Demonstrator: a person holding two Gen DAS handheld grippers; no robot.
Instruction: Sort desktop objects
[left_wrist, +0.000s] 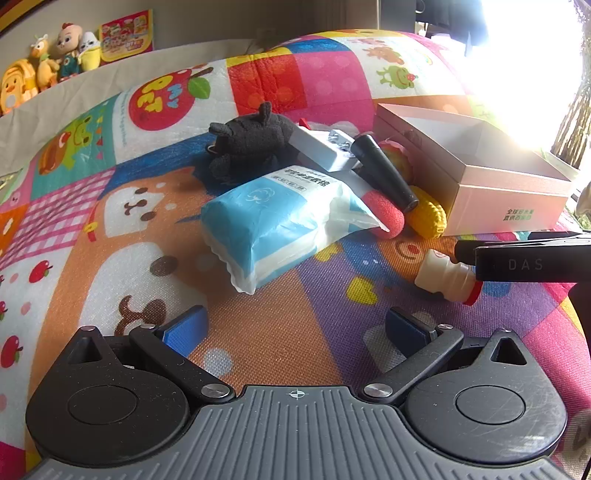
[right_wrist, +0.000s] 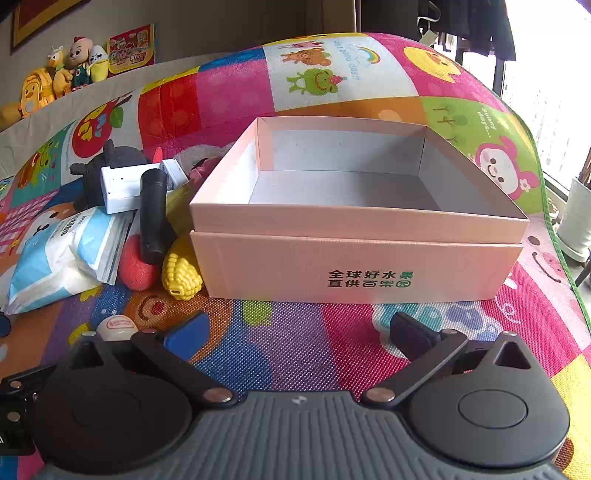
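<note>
An open pink cardboard box (right_wrist: 354, 258) stands on the colourful play mat, empty inside; it also shows in the left wrist view (left_wrist: 509, 192). Left of it lies a pile: a blue-and-white tissue pack (left_wrist: 273, 221), a black plush toy (left_wrist: 251, 140), a white rectangular device (left_wrist: 321, 147), a black microphone with a red foam head (left_wrist: 384, 173), a yellow toy corn (left_wrist: 428, 214). A small cream bottle with a red cap (left_wrist: 447, 277) lies on the mat beside the right gripper's body. My left gripper (left_wrist: 295, 332) is open and empty, before the tissue pack. My right gripper (right_wrist: 299, 336) is open and empty, before the box.
Plush toys (left_wrist: 48, 70) and a red card (left_wrist: 127, 37) line the wall at the back left. A bright window (left_wrist: 535, 66) is at the right. A white pot (right_wrist: 578, 218) stands beyond the mat's right edge.
</note>
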